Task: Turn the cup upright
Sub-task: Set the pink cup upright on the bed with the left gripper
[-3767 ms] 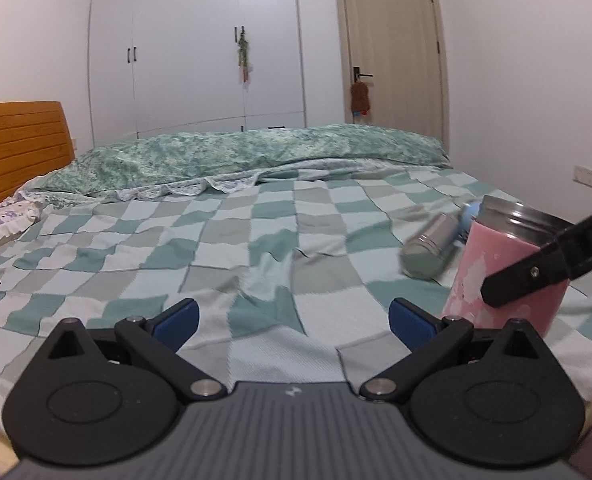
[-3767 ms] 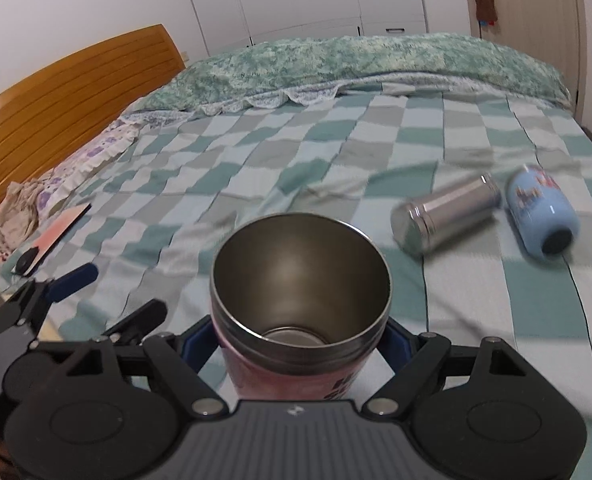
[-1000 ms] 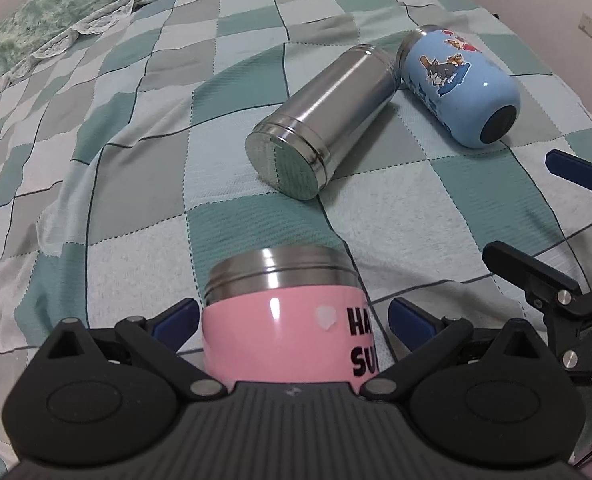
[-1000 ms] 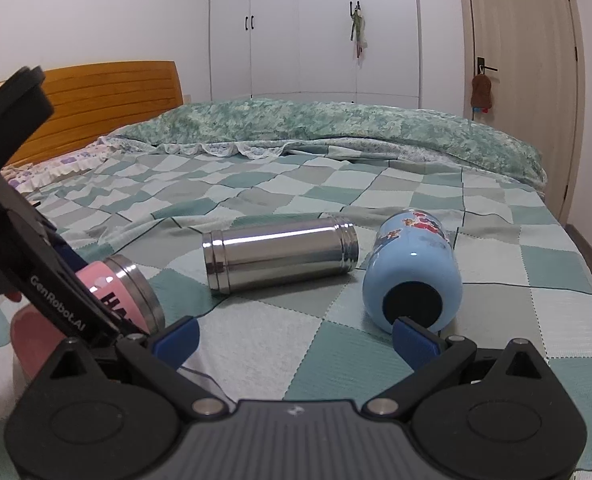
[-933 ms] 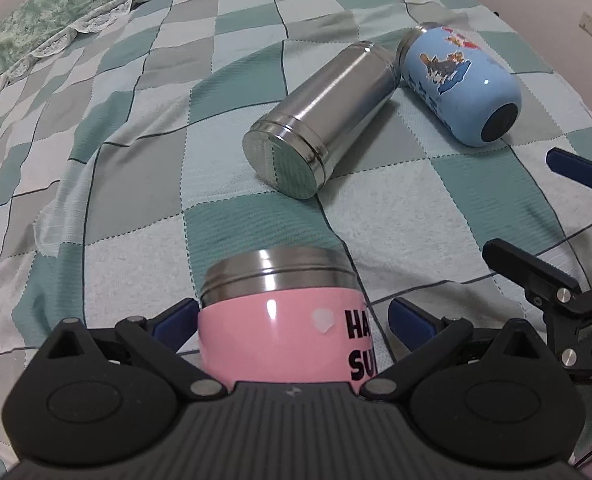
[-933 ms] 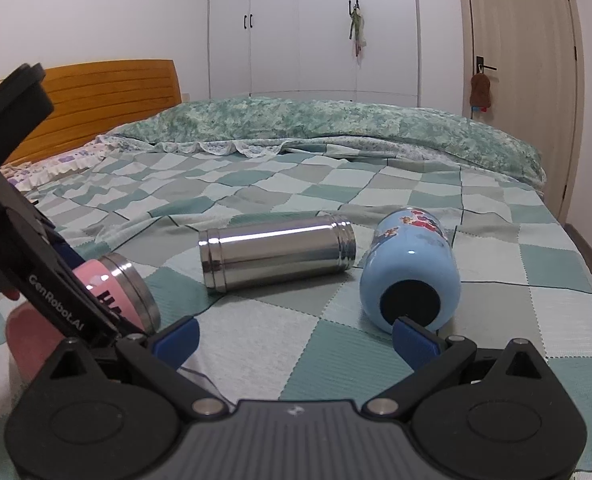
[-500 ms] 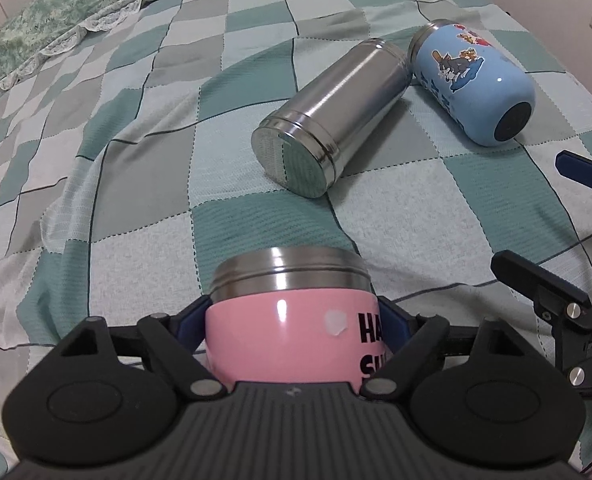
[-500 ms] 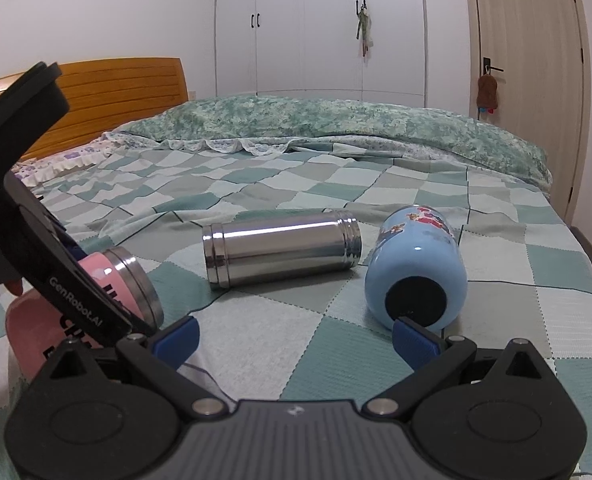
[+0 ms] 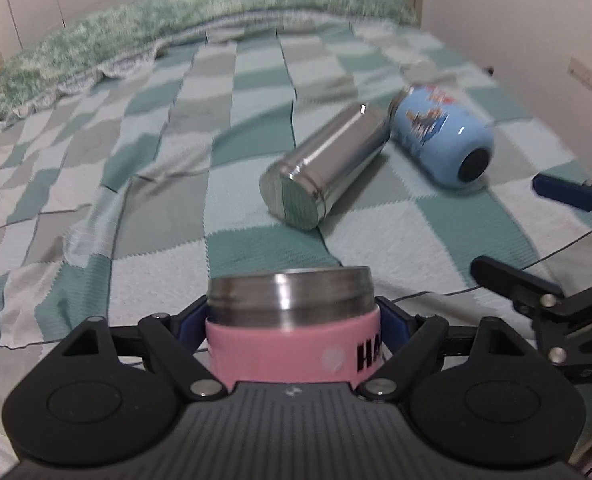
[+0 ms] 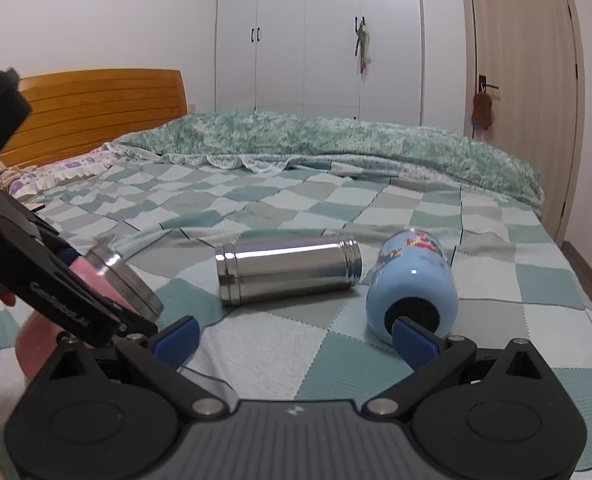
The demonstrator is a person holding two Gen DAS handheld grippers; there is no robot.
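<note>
Three drinking vessels are showing on the checked green and white bedspread (image 10: 376,216). The left gripper (image 9: 294,322) is clamping the pink cup (image 9: 296,336) by its pink sleeve, both blue pads pressing the sides just below the steel rim band. From the right wrist view this pink cup (image 10: 112,280) is sitting tilted, its rim pointing up and toward the middle of the bed, near the bed's near left edge; its base is hidden behind the left gripper's body (image 10: 48,280), so I cannot tell whether it is resting on the cloth.

The right gripper (image 10: 296,338) is standing wide apart and gripping nothing, its blue fingertips (image 10: 176,338) hovering low over the spread. Its right fingertip is overlapping the dark mouth of the blue cartoon cup (image 10: 414,288) in that view; whether they are touching is unclear.

A stainless steel flask (image 10: 288,272) is lying on its side between the pink cup and the blue cup. In the left wrist view the steel flask (image 9: 324,164) and the blue cup (image 9: 442,136) are nearly touching at their far ends, splaying apart toward the camera.

Bare bedspread is stretching left of the flask and beyond it, up to the rumpled green quilt (image 10: 336,140). A wooden headboard (image 10: 96,108) is bordering the far left, and a pale wall (image 9: 536,20) is running close along the bed's right edge.
</note>
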